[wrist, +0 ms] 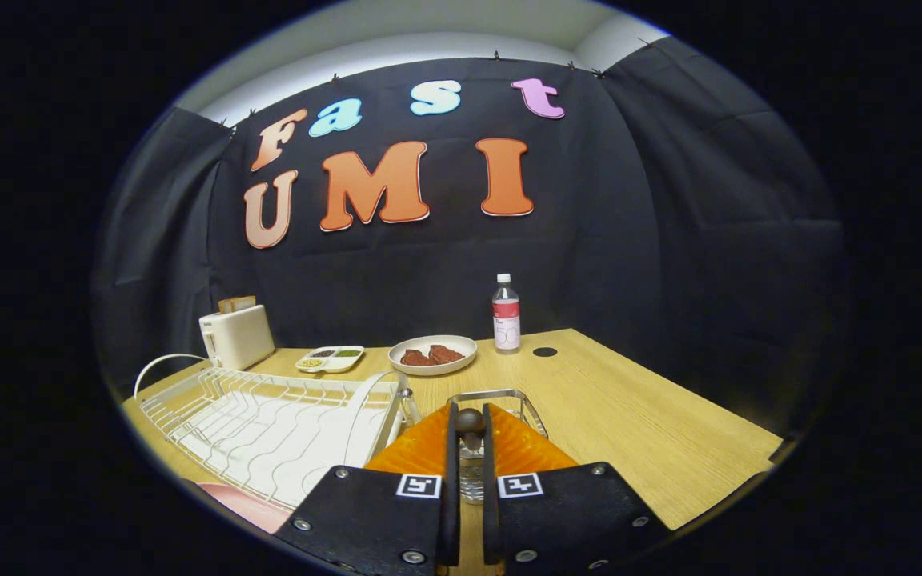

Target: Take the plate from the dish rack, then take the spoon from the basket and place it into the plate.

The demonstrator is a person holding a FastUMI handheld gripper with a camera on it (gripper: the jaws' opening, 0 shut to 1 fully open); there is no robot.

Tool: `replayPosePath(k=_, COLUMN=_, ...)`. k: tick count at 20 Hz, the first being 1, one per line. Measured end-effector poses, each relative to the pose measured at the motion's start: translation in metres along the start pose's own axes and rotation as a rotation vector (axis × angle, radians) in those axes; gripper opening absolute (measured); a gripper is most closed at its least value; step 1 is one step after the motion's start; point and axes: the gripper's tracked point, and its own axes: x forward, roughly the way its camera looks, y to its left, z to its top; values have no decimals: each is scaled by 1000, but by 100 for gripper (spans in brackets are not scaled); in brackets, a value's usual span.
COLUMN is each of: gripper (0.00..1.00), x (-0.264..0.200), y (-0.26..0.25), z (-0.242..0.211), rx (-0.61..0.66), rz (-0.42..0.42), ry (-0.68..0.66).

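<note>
Tongs (470, 436) pinch the spoon's round dark handle end (470, 419) beside the white wire dish rack (269, 416).

Black cloth wall (629, 240) hung in folds behind and beside a pale wooden table (653, 432), clips held the cloth along its top edge, white wall and ceiling (429, 32) showed above it, light fell soft and even on the tabletop.
</note>
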Motion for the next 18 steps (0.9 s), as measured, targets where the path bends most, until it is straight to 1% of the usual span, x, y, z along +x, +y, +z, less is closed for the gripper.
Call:
replayPosePath(k=5, gripper=8, x=-1, y=-9, z=35, rx=12, rz=-18, ry=-51)
replayPosePath(k=10, gripper=8, x=-26, y=-13, z=74, rx=15, rz=-35, ry=-115)
replayPosePath(k=15, gripper=8, x=-65, y=-1, z=105, rx=25, rz=-3, ry=-168)
replayPosePath(k=18, gripper=8, x=-90, y=18, z=119, rx=27, rz=54, ry=-192)
